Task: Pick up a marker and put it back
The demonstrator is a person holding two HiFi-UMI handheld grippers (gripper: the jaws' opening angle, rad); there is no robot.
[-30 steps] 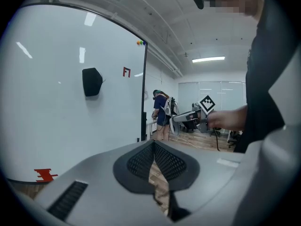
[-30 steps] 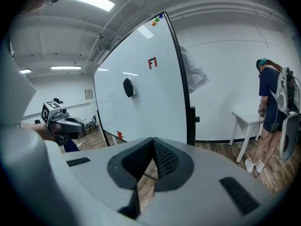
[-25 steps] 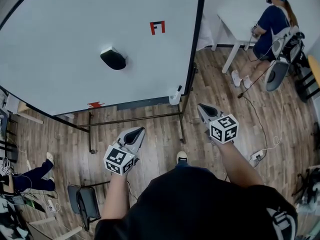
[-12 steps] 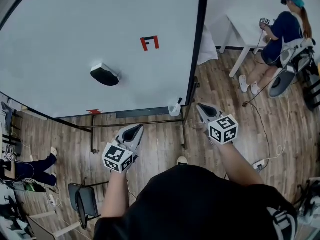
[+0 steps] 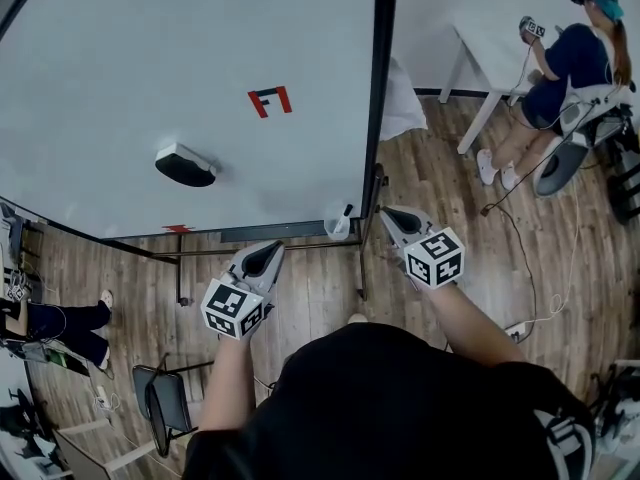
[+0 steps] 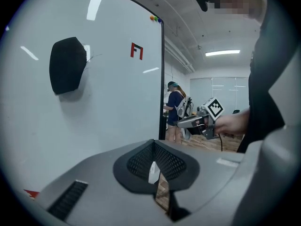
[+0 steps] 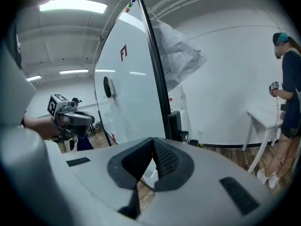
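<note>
A large whiteboard (image 5: 150, 58) stands ahead with a black eraser (image 5: 184, 166) and a red mark (image 5: 270, 100) on it. At its lower right corner a white cup (image 5: 337, 228) holds a black-capped marker (image 5: 346, 211). My left gripper (image 5: 268, 252) hovers below the board's bottom edge, left of the cup, jaws shut and empty. My right gripper (image 5: 384, 212) is just right of the cup and the board's black frame post (image 5: 376, 88), also shut with nothing held. In the left gripper view the jaws (image 6: 153, 143) meet at the tip, as they do in the right gripper view (image 7: 153, 140).
The board's metal stand (image 5: 270, 240) has legs spread over the wood floor. A person (image 5: 570, 53) sits at a white table (image 5: 490, 38) at the upper right. A chair (image 5: 165, 398) is at the lower left, a cable and power strip (image 5: 518, 313) at the right.
In the head view the board, eraser and cup have slid left and down. Both grippers have come slightly closer to the board's lower edge. Their jaws stay shut.
</note>
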